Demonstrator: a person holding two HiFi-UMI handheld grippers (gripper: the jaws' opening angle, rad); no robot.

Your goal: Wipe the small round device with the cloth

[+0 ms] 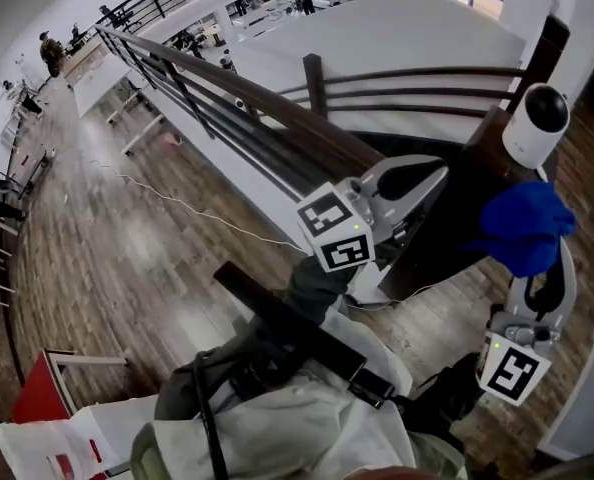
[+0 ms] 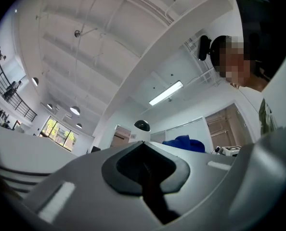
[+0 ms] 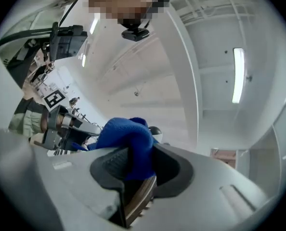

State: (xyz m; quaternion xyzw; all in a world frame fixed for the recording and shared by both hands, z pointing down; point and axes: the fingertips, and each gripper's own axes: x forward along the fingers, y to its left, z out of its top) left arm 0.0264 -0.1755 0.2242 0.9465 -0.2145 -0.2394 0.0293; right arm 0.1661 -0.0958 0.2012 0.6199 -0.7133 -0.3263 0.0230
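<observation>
Small round device (image 1: pixel 537 123): glossy, probably light, so steady low on its body. Soft cloth (image 1: pixel 522 226) clamped in right gripper (image 3: pixel 133 174) fingers; left gripper (image 2: pixel 145 172) fingers closed, empty.

Bunched blue cloth (image 1: pixel 522 226) near white round device (image 1: pixel 535 125).

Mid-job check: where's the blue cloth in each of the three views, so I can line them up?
Head view: blue cloth at right, just below the small round device.
Left gripper view: low, right of centre, beside the device.
Right gripper view: centre, clamped in the right gripper, device peeking behind.
Shared landmark: the white, black-domed device.
</observation>
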